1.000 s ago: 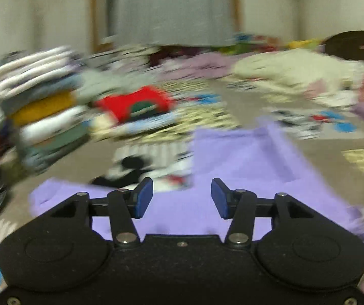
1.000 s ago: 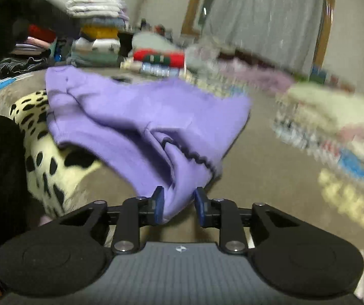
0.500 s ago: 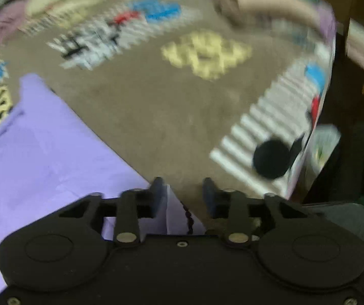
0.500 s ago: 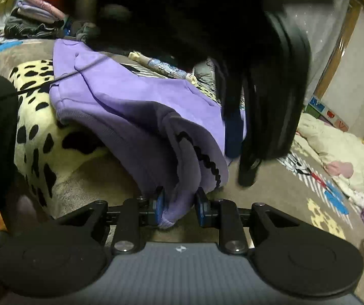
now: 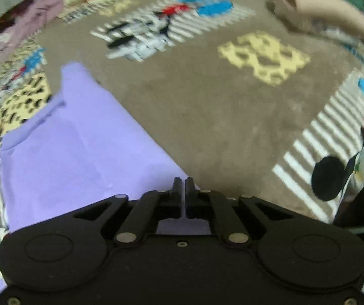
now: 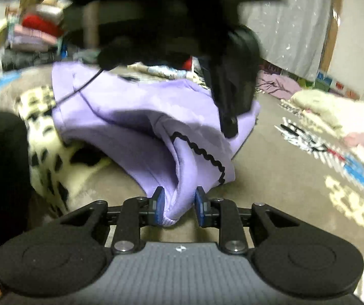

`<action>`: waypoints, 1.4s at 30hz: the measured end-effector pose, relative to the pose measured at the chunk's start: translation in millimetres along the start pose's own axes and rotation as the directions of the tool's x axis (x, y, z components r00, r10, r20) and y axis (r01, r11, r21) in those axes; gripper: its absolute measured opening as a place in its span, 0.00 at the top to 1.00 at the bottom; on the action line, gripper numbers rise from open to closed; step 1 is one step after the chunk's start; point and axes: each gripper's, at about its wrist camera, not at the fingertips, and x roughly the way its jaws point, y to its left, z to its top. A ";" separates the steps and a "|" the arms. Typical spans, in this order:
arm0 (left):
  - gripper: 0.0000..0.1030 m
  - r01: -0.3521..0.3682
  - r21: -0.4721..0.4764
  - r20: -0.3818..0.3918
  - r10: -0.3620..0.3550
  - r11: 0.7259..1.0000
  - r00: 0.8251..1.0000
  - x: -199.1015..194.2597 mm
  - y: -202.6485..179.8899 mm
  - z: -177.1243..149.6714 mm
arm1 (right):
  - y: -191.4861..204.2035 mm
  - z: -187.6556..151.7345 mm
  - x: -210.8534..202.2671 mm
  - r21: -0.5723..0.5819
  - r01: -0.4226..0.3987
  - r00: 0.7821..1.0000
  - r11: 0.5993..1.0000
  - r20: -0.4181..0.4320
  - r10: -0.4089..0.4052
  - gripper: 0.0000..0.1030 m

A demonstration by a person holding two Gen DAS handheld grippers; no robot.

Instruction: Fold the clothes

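Fleece like this purple top (image 6: pixel 136 117) is soft, light and limp, so it sags wherever I don't hold it. It lies on the blanket (image 5: pixel 220 117). My right tool (image 6: pixel 179 203) pinches a bunched hem; my left tool (image 5: pixel 182 186) is nearly closed on the far corner. Best grips, I judge, are hem corners.

A brown blanket (image 5: pixel 220 117) with cartoon pictures covered the floor. A purple top (image 5: pixel 75 152) lay on it. Piles of other clothes (image 5: pixel 316 12) sat on it along the far edge.
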 end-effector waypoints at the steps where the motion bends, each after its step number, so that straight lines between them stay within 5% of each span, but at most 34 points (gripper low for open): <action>1: 0.89 0.004 -0.045 0.034 -0.002 0.999 0.999 -11.4 7.5 -6.4 | -11.3 0.6 -5.7 0.082 -0.053 0.998 0.995 0.017 0.052 0.64; 4: 0.69 0.006 -0.163 0.136 0.017 0.987 0.991 -50.2 27.7 -37.8 | -45.9 -0.9 -18.4 0.273 -0.099 0.994 0.957 0.062 0.085 0.60; 7: 0.54 0.061 -0.294 0.203 -0.001 0.954 0.979 -78.0 41.8 -76.5 | -42.0 1.7 -13.8 0.191 -0.035 0.998 0.981 0.053 0.025 0.59; 11: 0.52 0.217 -0.450 0.241 -0.116 0.866 0.964 -80.8 42.8 -122.6 | -10.4 5.7 -0.6 0.012 0.005 1.000 1.000 0.025 -0.006 0.58; 16: 0.49 0.350 -0.539 0.309 -0.207 0.766 0.928 -51.8 18.8 -130.2 | 2.9 3.3 17.1 -0.010 0.036 0.997 0.999 -0.060 -0.037 0.67; 20: 0.51 0.314 -0.626 0.350 -0.103 0.714 0.931 -26.8 -7.5 -123.0 | -11.1 2.1 20.8 0.101 0.018 0.997 0.995 -0.072 -0.011 0.75; 22: 0.83 0.279 -0.634 0.395 -0.008 0.721 0.919 -18.1 -20.0 -127.0 | -21.4 -1.8 23.0 0.194 -0.008 0.997 0.981 -0.077 0.023 0.76; 24: 0.85 0.295 -0.572 0.456 -0.003 0.765 0.890 -14.8 -28.0 -132.5 | -27.6 -5.4 22.7 0.247 -0.027 0.997 0.969 -0.069 0.045 0.76; 26: 0.87 0.354 -0.506 0.527 -0.042 0.786 0.849 -14.7 -29.8 -140.7 | -17.8 -5.6 19.2 0.172 0.010 0.998 0.985 -0.062 0.000 0.75; 27: 0.87 0.356 -0.490 0.539 -0.044 0.796 0.841 -13.3 -27.6 -143.5 | -12.5 -5.6 17.4 0.130 0.031 0.998 0.991 -0.057 -0.024 0.73; 29: 0.88 0.321 -0.471 0.514 -0.040 0.822 0.857 -7.7 -22.9 -143.2 | 2.3 -4.3 12.9 0.020 0.105 0.994 0.994 -0.035 -0.104 0.66; 32: 0.88 0.375 -0.380 0.543 -0.124 0.846 0.831 -17.4 -23.5 -136.0 | 11.0 -1.0 4.9 -0.053 0.177 0.984 0.983 0.019 -0.176 0.66; 33: 0.88 0.355 -0.361 0.525 -0.127 0.862 0.841 -17.6 -25.5 -131.7 | 12.8 0.0 2.5 -0.068 0.185 0.982 0.980 0.044 -0.182 0.66; 34: 0.87 0.321 -0.398 0.464 -0.113 0.859 0.879 -10.2 -22.6 -129.4 | 13.8 0.6 2.1 -0.079 0.180 0.983 0.980 0.055 -0.176 0.67; 35: 0.82 0.281 -0.449 0.388 -0.099 0.848 0.916 -0.6 -18.1 -127.9 | 15.6 0.4 4.2 -0.091 0.173 0.984 0.981 0.050 -0.169 0.67; 36: 0.79 0.280 -0.486 0.359 -0.103 0.828 0.928 3.1 -12.5 -131.0 | 17.4 -0.4 6.2 -0.103 0.166 0.986 0.981 0.043 -0.162 0.70; 37: 0.76 0.291 -0.496 0.355 -0.115 0.818 0.928 -3.1 -10.2 -132.8 | 19.3 -1.3 8.2 -0.116 0.159 0.987 0.981 0.035 -0.156 0.71; 40: 0.55 0.258 -0.440 0.322 -0.118 0.860 0.939 -39.7 -9.4 -128.7 | 22.7 -0.5 5.0 -0.137 0.169 0.985 0.976 0.057 -0.162 0.71; 42: 0.55 0.277 -0.407 0.374 -0.118 0.870 0.920 -72.3 -0.3 -123.6 | 23.1 1.3 2.7 -0.144 0.171 0.984 0.975 0.074 -0.161 0.71</action>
